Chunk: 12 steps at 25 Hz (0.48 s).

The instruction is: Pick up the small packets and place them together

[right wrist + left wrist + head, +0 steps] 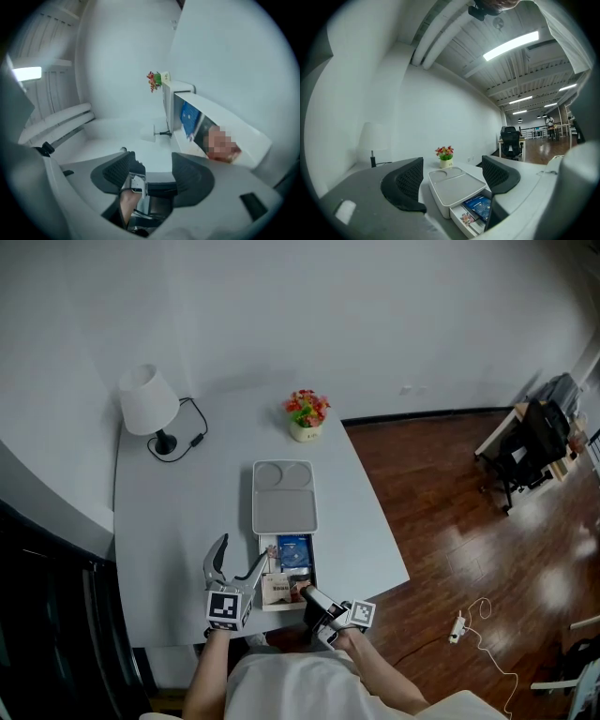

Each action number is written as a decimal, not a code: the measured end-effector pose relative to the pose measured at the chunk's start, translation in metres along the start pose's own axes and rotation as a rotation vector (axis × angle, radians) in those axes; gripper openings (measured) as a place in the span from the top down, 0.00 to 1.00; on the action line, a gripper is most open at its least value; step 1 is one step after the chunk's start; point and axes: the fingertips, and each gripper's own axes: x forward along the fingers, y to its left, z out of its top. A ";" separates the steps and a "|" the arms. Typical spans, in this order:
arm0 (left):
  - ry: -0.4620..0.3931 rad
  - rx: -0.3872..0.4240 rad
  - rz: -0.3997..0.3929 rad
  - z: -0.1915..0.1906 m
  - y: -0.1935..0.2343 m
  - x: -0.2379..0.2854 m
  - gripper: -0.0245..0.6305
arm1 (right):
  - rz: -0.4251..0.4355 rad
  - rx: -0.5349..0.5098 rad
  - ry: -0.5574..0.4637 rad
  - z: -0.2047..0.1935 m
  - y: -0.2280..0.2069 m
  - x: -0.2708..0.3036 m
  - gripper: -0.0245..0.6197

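The right gripper is hovering at the near edge of the tabletop, by the near right corner of a pulled-out drawer. Its jaws are standing apart with nothing between them. The left gripper is pointing level over the tabletop, just left of the drawer. Its jaws are also standing parted and gripping nothing, with the white box showing in the gap beyond them.

The small packets are lying in the drawer, to the right of the left gripper and just ahead of the right one. A brown-and-white packet is lying at the near end, and a blue packet is lying behind it, closer to the box. The drawer is sticking out of the box's near side. The box's flat lid is showing two round hollows at its far end.

Past the box, a pot of flowers is standing near the tabletop's far edge. A white lamp is standing at the far left corner, its cord trailing beside it.
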 end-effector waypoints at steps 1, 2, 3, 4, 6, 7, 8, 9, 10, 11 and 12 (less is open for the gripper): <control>0.007 -0.002 0.001 -0.001 0.000 0.001 0.37 | 0.009 -0.020 -0.010 0.012 0.006 0.004 0.51; 0.011 -0.002 0.003 -0.002 0.000 0.002 0.36 | 0.013 -0.043 -0.018 0.024 0.013 0.008 0.51; 0.013 -0.002 0.005 -0.002 0.001 0.002 0.35 | 0.013 -0.071 -0.023 0.035 0.019 0.012 0.51; 0.014 0.000 0.008 -0.001 0.001 0.003 0.35 | 0.010 -0.102 -0.027 0.046 0.025 0.015 0.51; 0.013 0.001 0.016 0.003 0.002 0.003 0.34 | 0.004 -0.180 -0.036 0.067 0.037 0.022 0.51; 0.013 0.002 0.021 0.005 0.002 0.003 0.33 | 0.002 -0.225 -0.040 0.078 0.043 0.024 0.51; 0.014 0.004 0.026 0.006 0.003 0.002 0.33 | -0.002 -0.273 -0.043 0.087 0.048 0.026 0.51; 0.016 0.007 0.032 0.007 0.003 0.001 0.33 | -0.010 -0.322 -0.044 0.096 0.053 0.028 0.51; 0.017 0.008 0.037 0.008 0.003 0.000 0.33 | -0.023 -0.374 -0.045 0.105 0.058 0.030 0.51; 0.018 0.007 0.040 0.009 0.002 0.000 0.33 | -0.039 -0.429 -0.046 0.113 0.063 0.031 0.51; 0.019 0.005 0.044 0.009 0.002 -0.001 0.33 | -0.056 -0.489 -0.050 0.121 0.070 0.033 0.51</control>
